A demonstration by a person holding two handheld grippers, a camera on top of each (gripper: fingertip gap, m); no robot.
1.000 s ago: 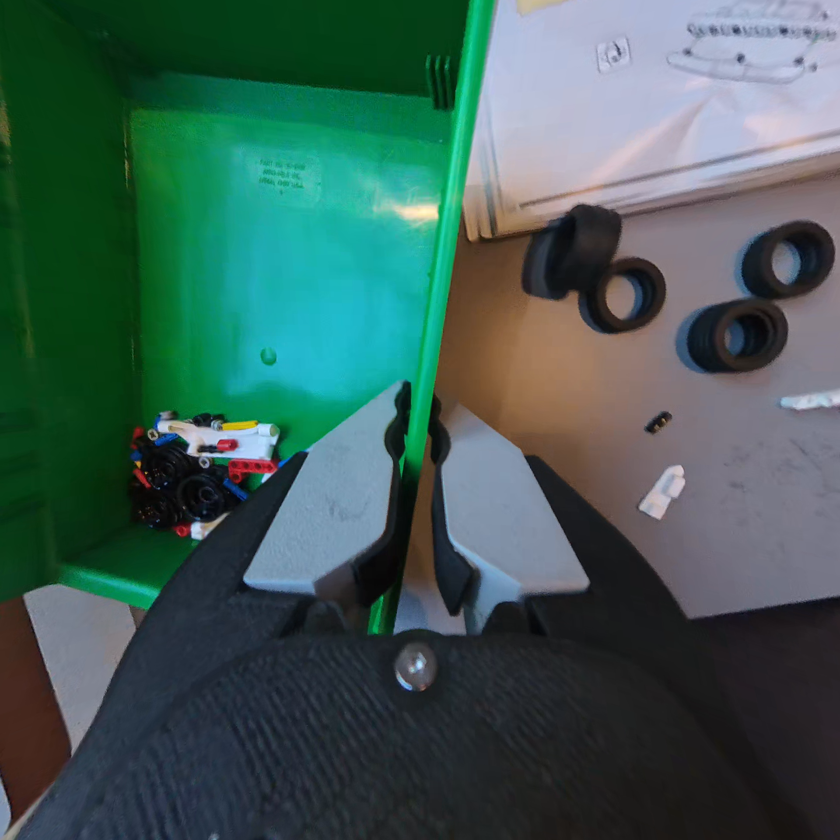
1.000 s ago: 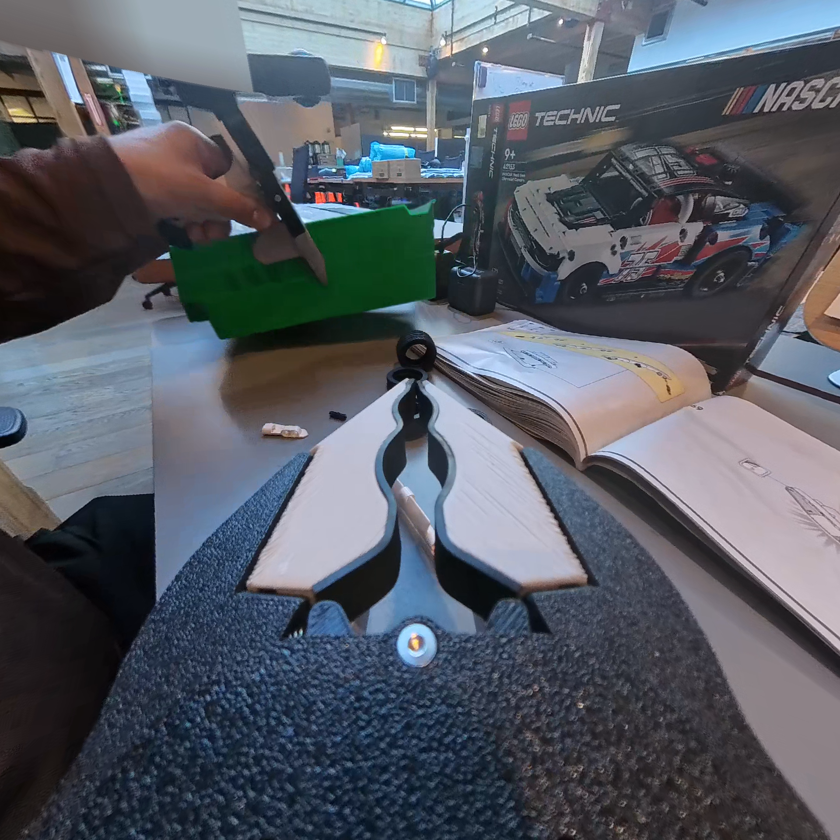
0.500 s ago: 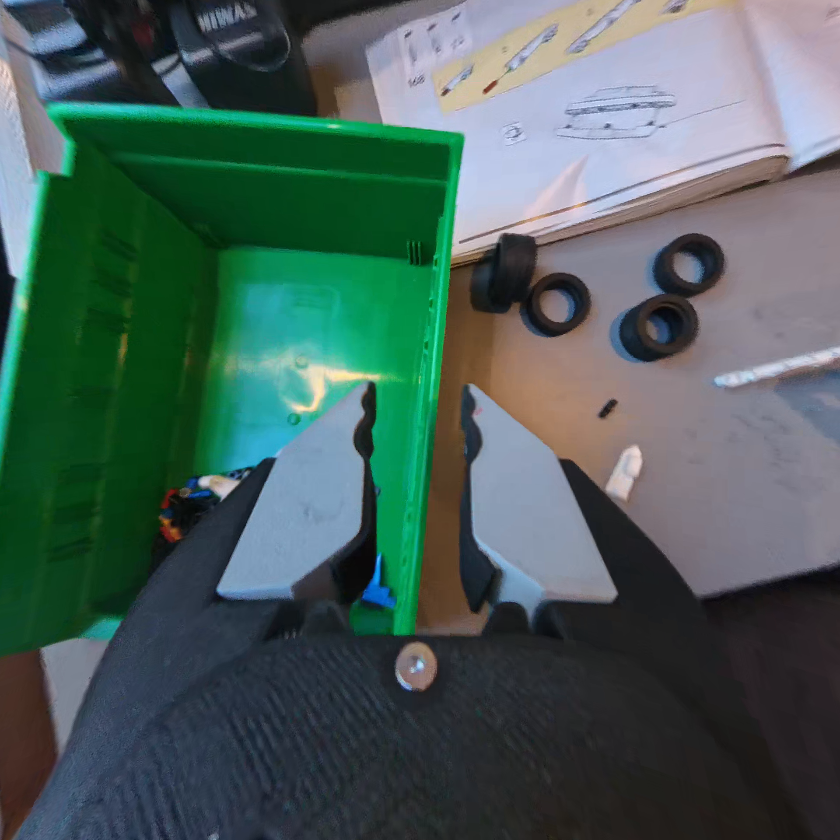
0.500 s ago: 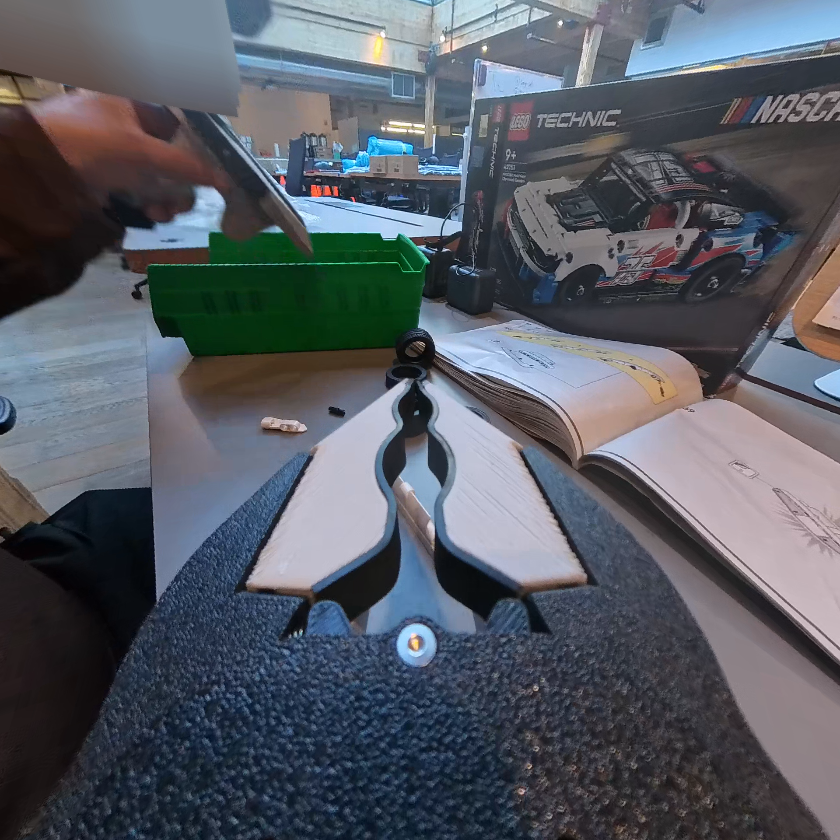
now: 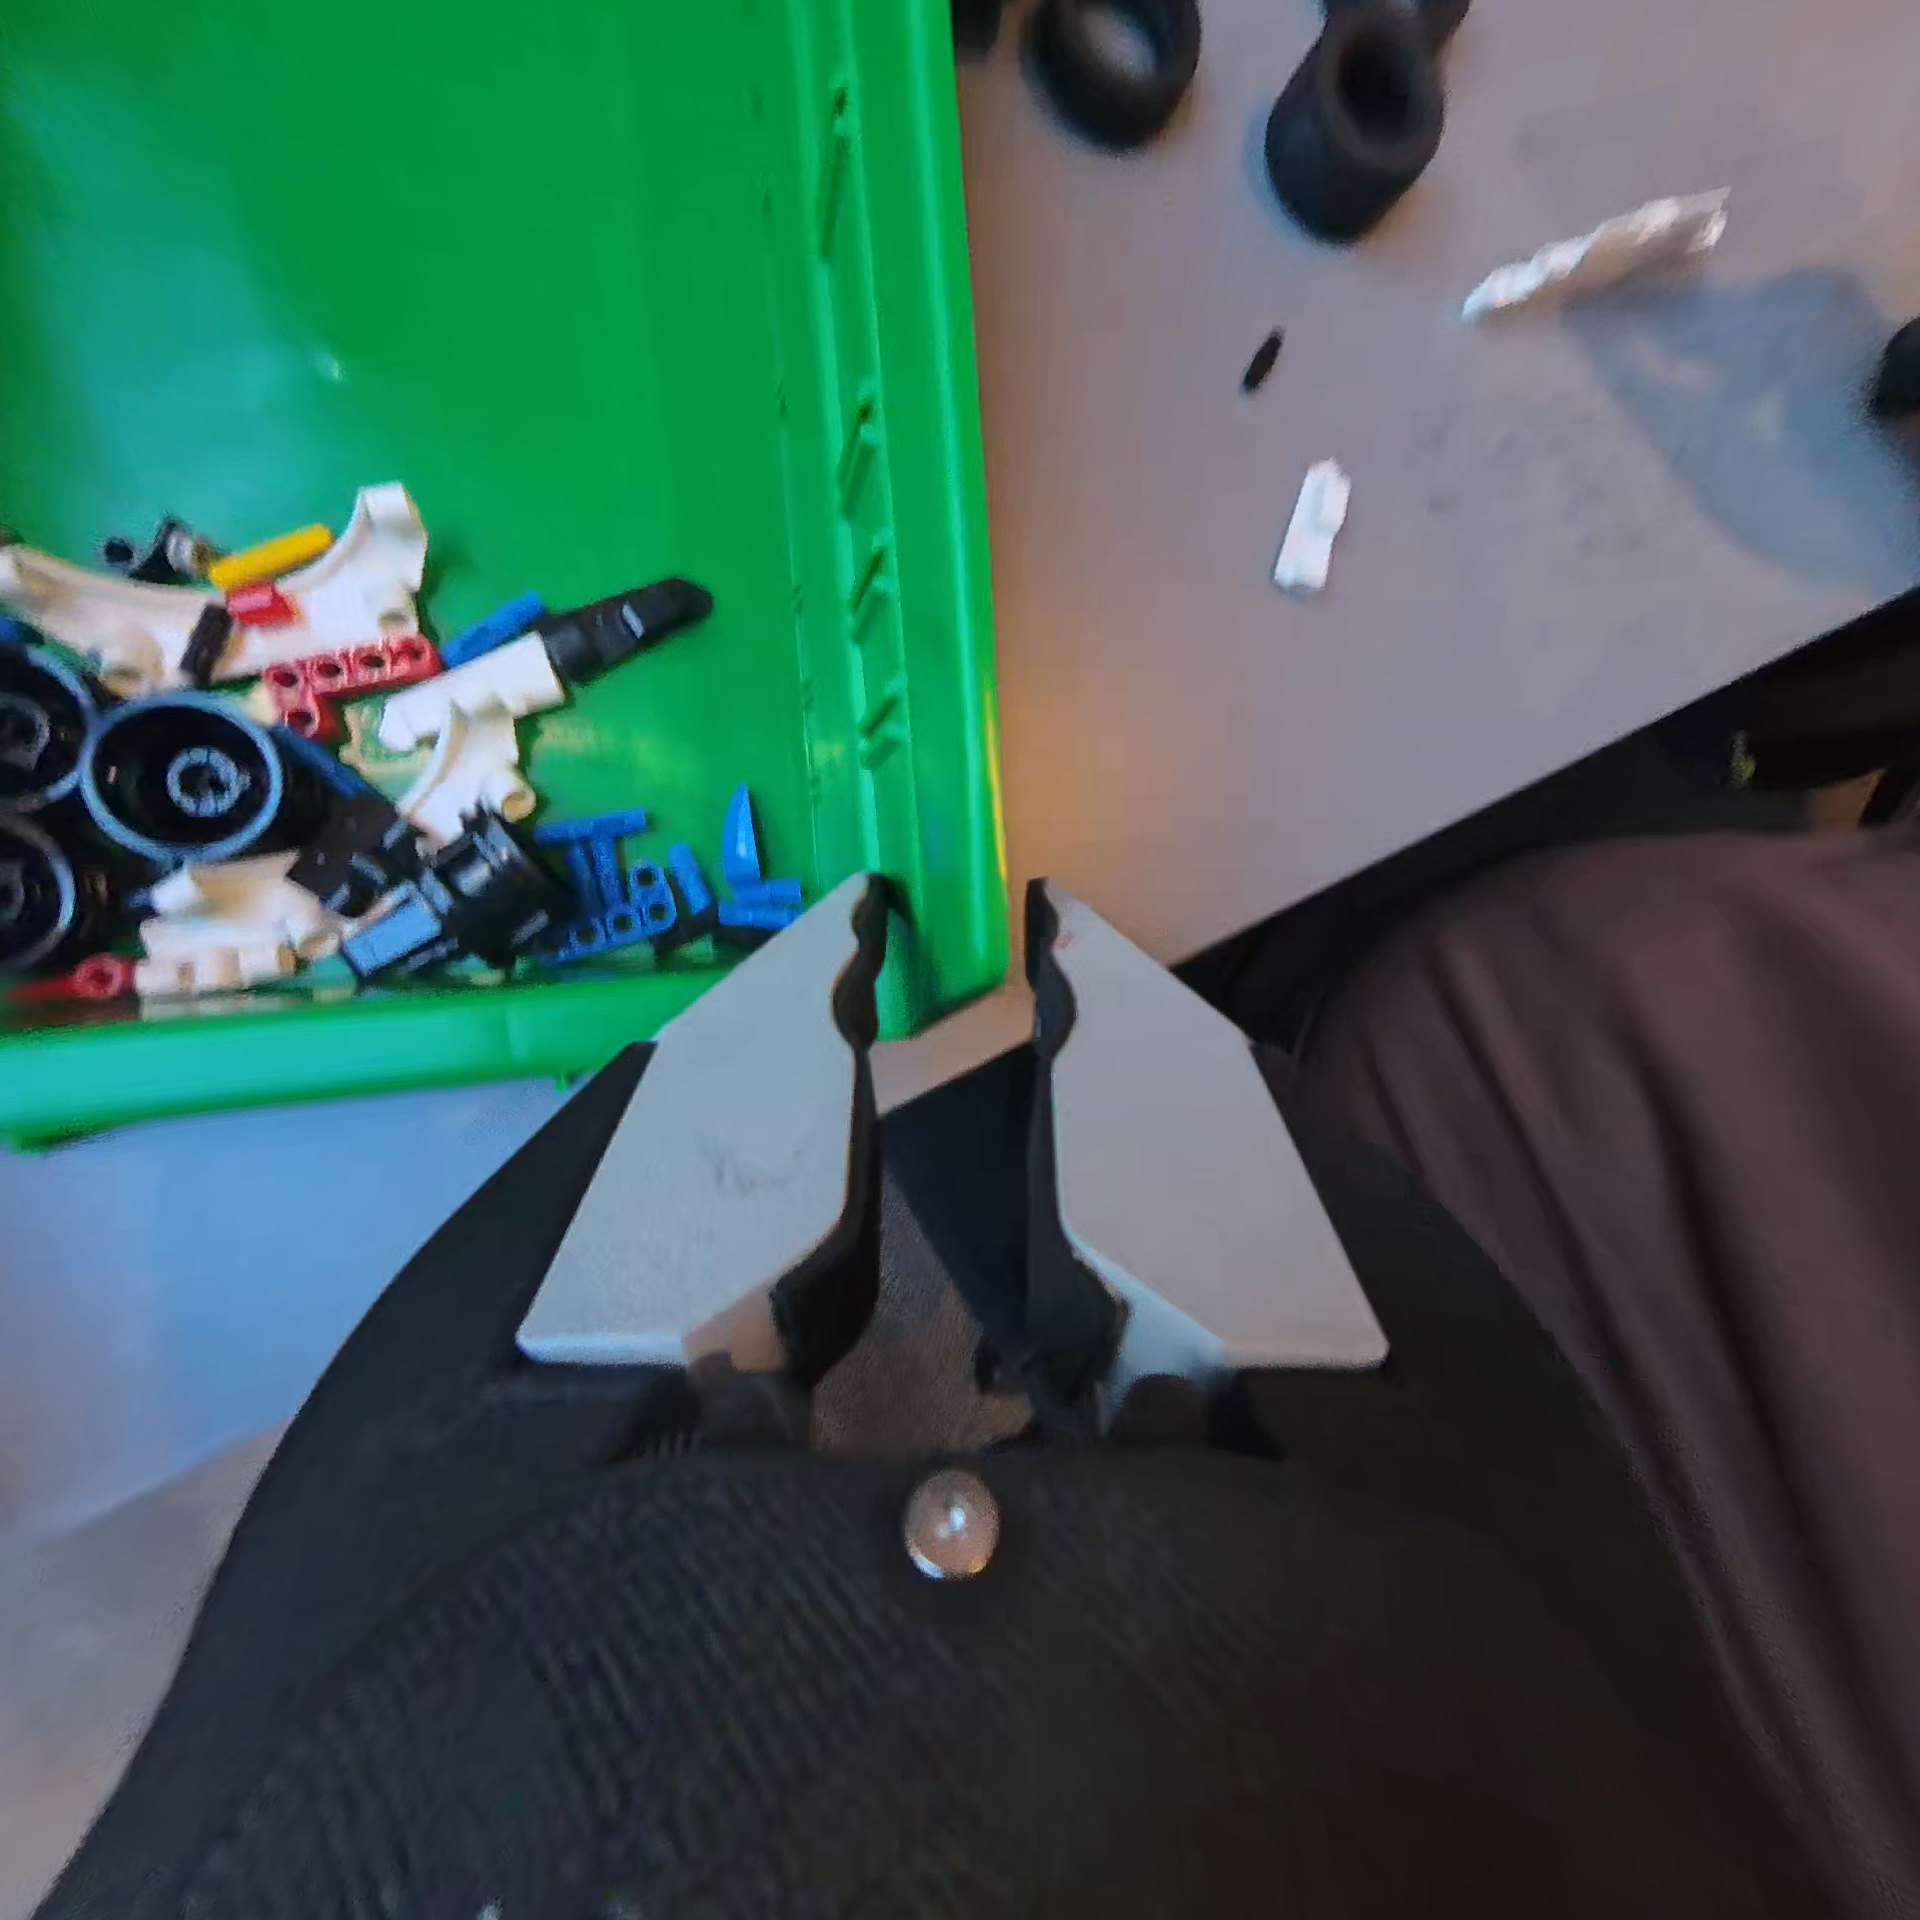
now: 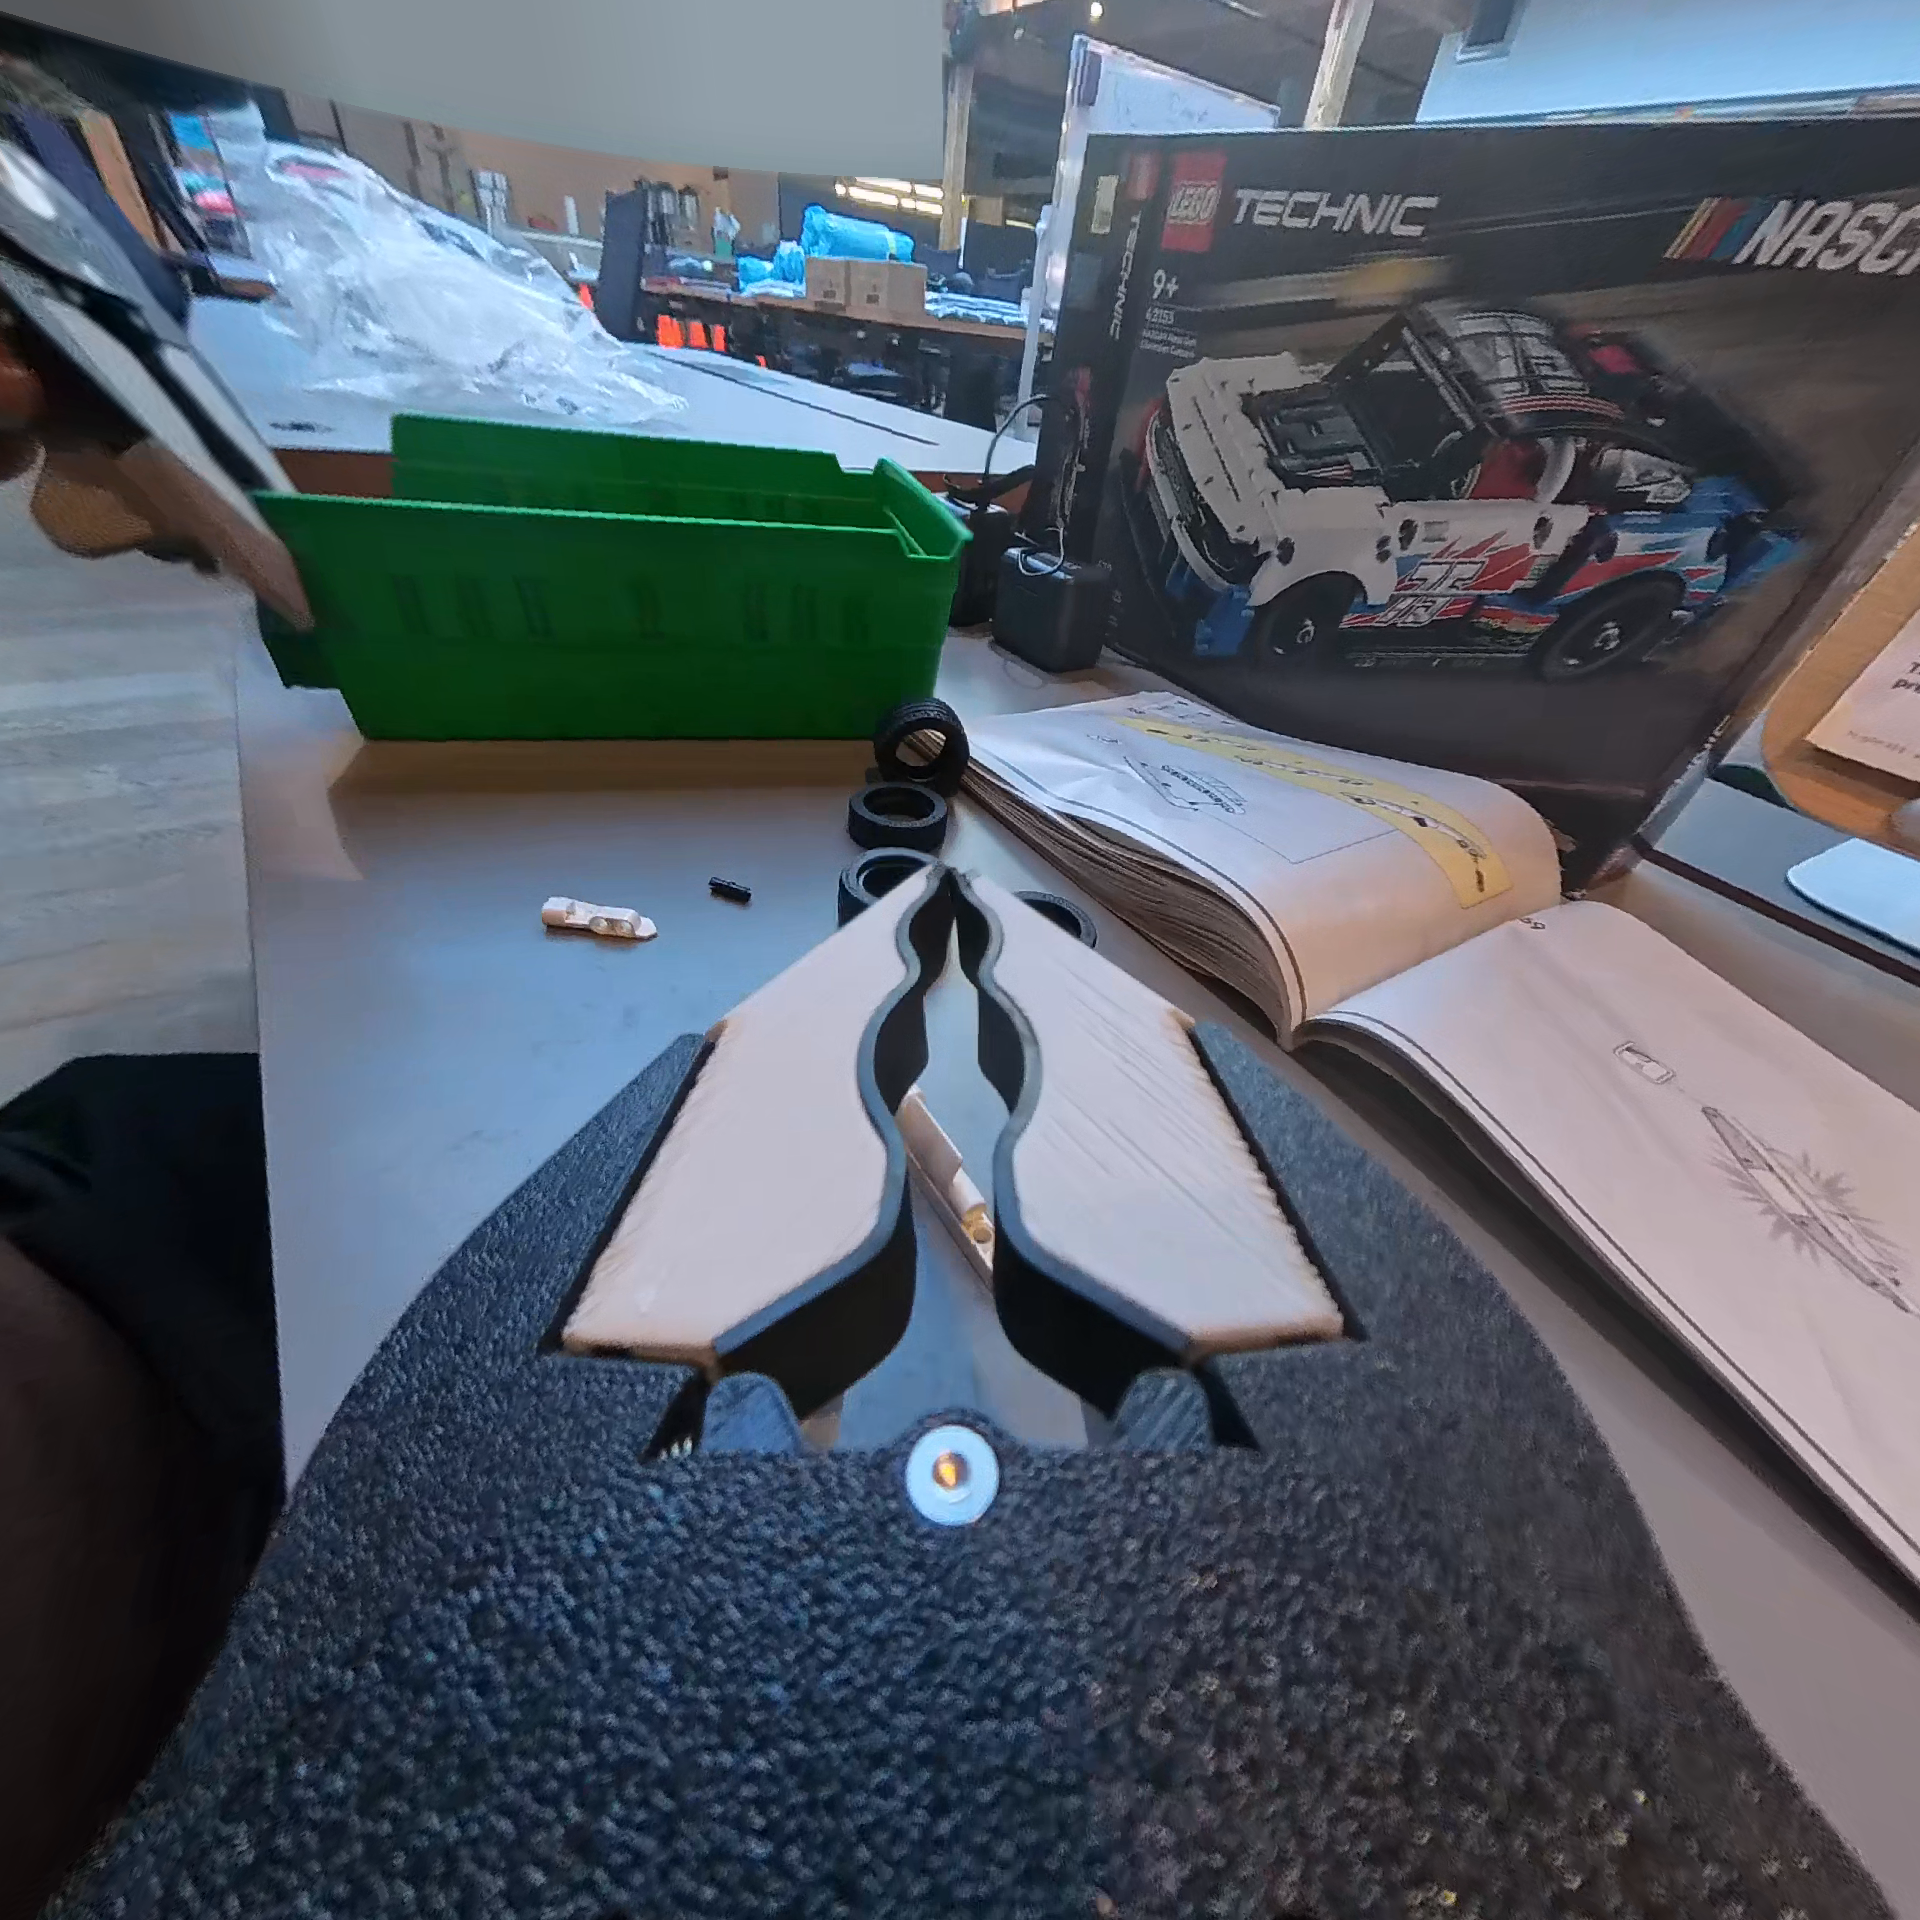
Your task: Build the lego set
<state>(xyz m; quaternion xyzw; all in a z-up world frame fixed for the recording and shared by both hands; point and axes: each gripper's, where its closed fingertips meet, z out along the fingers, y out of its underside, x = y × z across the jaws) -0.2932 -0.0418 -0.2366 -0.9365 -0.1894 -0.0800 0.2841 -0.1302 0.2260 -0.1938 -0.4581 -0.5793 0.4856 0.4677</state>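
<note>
Grey tabletop (image 5: 1143, 644): your left gripper (image 5: 951, 904), jaws narrowly parted and empty, sits right of the green bin's (image 5: 904, 520) loose pieces (image 5: 312, 727).

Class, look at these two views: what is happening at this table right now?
A person with two handheld grippers is starting a Lego car build. The left gripper is open at the near corner of the green bin, gripping nothing; mixed Lego pieces lie heaped inside. The right gripper is shut and empty, low over the table. Black tyres, a white piece and a black pin lie loose beside the open instruction booklet.
</note>
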